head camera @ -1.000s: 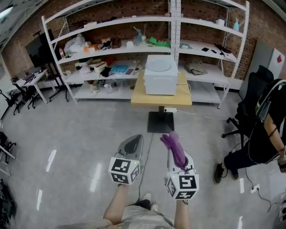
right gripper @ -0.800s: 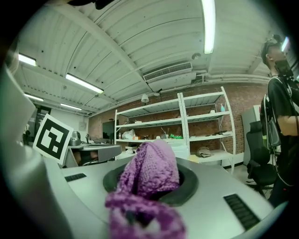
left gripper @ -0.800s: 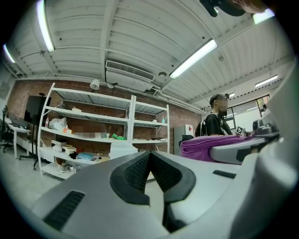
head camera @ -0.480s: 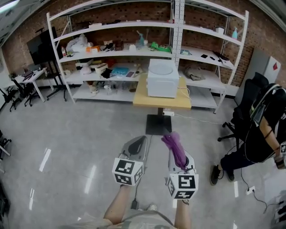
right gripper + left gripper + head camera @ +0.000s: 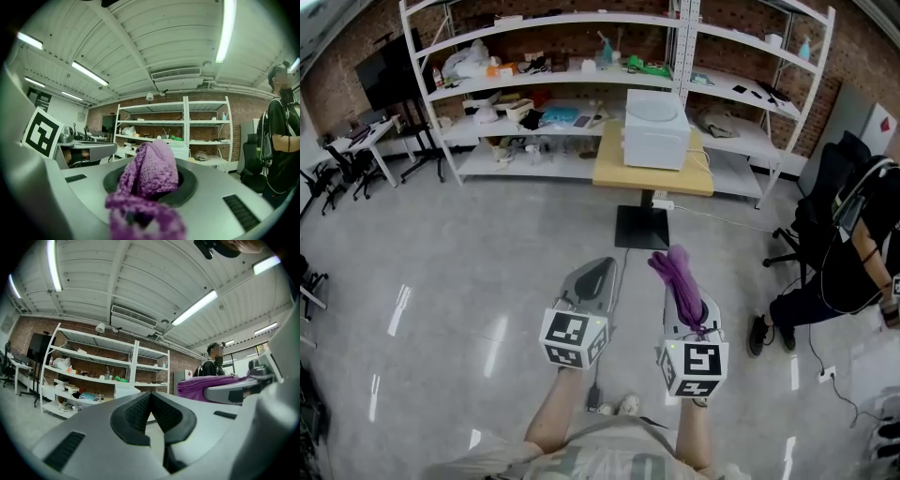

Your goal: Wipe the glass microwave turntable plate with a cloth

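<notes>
A white microwave (image 5: 656, 137) stands on a small wooden table (image 5: 623, 175) ahead of me, and the round glass turntable plate (image 5: 652, 109) lies on top of it. My right gripper (image 5: 677, 265) is shut on a purple cloth (image 5: 680, 281), which bunches up between its jaws and fills the near part of the right gripper view, cloth (image 5: 150, 176). My left gripper (image 5: 598, 273) is shut with nothing in it; its dark pads (image 5: 150, 411) meet. Both grippers are held over the floor, well short of the table.
White shelving (image 5: 581, 66) full of clutter runs along the brick wall behind the table. A person (image 5: 862, 253) stands at the right beside a black office chair (image 5: 811, 230). A cable (image 5: 598, 398) lies on the grey floor near my feet. Desks and chairs (image 5: 342, 164) stand far left.
The table and microwave have drawn slightly nearer and shifted right in the head view. Both grippers keep their pose, the right one still holding the cloth.
</notes>
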A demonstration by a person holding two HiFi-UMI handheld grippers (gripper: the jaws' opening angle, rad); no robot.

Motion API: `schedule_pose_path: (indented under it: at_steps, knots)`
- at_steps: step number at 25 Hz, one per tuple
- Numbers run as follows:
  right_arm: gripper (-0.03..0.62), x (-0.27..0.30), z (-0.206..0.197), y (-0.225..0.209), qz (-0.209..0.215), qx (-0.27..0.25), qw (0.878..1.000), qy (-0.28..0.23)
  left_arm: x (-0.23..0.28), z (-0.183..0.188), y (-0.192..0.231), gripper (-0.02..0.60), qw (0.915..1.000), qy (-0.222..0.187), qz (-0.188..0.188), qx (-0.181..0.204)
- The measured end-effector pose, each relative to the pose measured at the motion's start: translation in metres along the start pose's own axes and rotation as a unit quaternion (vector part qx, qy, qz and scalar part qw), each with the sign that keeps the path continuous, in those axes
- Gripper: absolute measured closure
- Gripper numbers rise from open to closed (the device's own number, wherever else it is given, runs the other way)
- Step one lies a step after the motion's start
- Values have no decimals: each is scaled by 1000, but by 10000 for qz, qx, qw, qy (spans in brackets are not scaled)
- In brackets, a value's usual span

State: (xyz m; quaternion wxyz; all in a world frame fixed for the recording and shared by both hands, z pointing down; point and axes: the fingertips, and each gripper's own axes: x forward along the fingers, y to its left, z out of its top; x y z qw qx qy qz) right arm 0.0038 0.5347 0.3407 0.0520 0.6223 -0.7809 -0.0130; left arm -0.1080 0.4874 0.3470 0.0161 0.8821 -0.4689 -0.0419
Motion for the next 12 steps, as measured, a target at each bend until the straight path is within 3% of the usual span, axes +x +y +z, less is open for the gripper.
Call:
schedule_pose_path:
  at_steps: [12]
  knots:
    - [540,-5,-3,16,-15,175,9998,19,-14,-5,6,580,10000,5,-63,-1]
